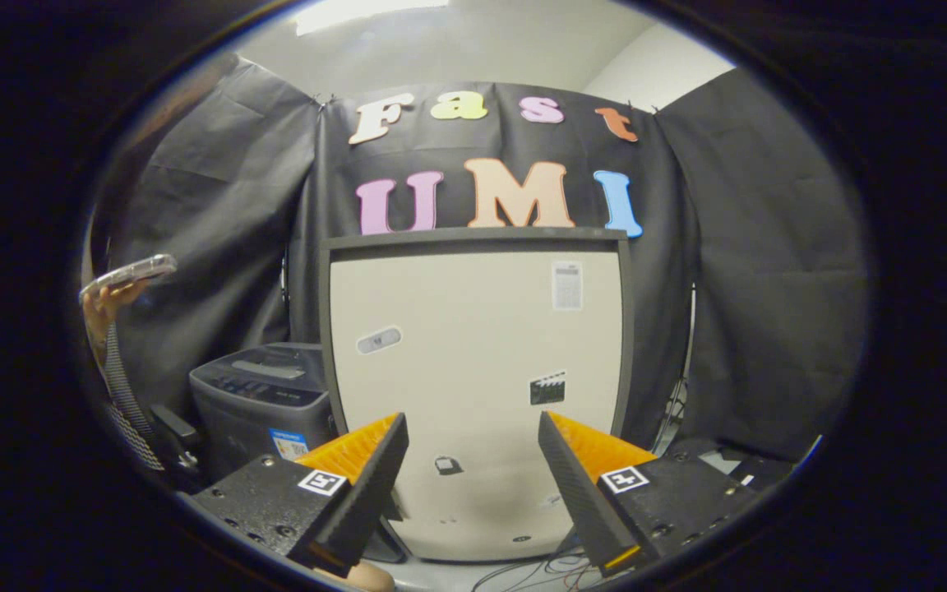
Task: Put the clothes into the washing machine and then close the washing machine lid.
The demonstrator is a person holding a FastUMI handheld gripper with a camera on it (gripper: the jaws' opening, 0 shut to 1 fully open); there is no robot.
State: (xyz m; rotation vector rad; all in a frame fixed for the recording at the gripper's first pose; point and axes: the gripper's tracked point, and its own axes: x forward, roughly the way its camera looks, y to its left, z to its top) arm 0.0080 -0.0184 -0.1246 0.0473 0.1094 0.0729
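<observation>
Gripper (pixel 472 427), fingers apart and empty, faces the raised washing machine lid (pixel 478 362) at centre frame, presumably open for loading.

one washing machine (pixel 264 399), one panel (pixel 478 386), one phone (pixel 130 274)

Light comes from above: a ceiling panel (pixel 367 12) glares white, blown out with no detail. Illumination on the pale upright board (pixel 473 370) is even and moderately bright, with a soft shadow low on it. The black cloth wall (pixel 761 288) stays dim, its folds faintly lit. Fisheye distortion is strong: the board's edges bow outward, and things at the margins are stretched and smeared. The centre is sharp. The tongs (pixel 473 436), spread apart with nothing between them, look slightly soft.
</observation>
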